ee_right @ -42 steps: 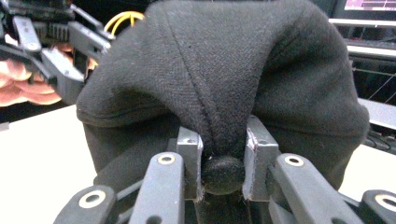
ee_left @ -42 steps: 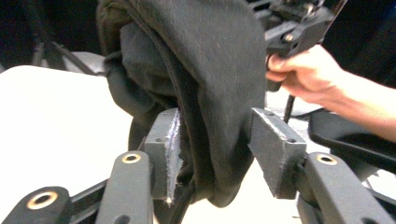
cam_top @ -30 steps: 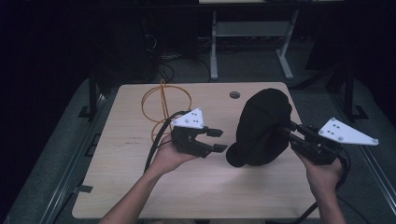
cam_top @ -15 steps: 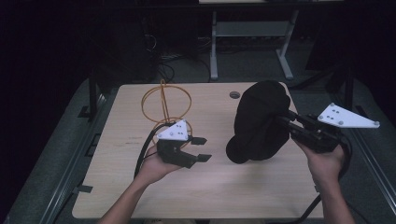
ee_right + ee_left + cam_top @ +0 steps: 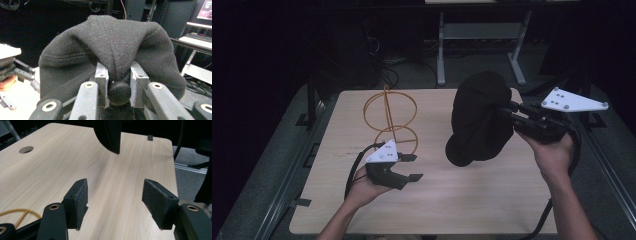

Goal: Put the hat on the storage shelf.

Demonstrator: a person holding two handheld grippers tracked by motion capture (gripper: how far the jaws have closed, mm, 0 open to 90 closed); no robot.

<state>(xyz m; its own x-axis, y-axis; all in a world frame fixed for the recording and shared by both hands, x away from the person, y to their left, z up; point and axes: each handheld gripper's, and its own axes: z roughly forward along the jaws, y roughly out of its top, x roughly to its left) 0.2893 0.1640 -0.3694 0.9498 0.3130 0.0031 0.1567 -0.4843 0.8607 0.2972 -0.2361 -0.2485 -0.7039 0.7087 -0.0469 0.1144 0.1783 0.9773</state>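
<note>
My right gripper pinched the cap by its crown at three o'clock; my left gripper, jaws just opening, was empty. That thin pinch could slip.

We're holding a black cap up off the table, and it's hanging brim-down with its rounded crown uppermost. Its woven fabric is bunching at the top button, where it's being pinched, and the brim tip is dangling just above the wood.
</note>
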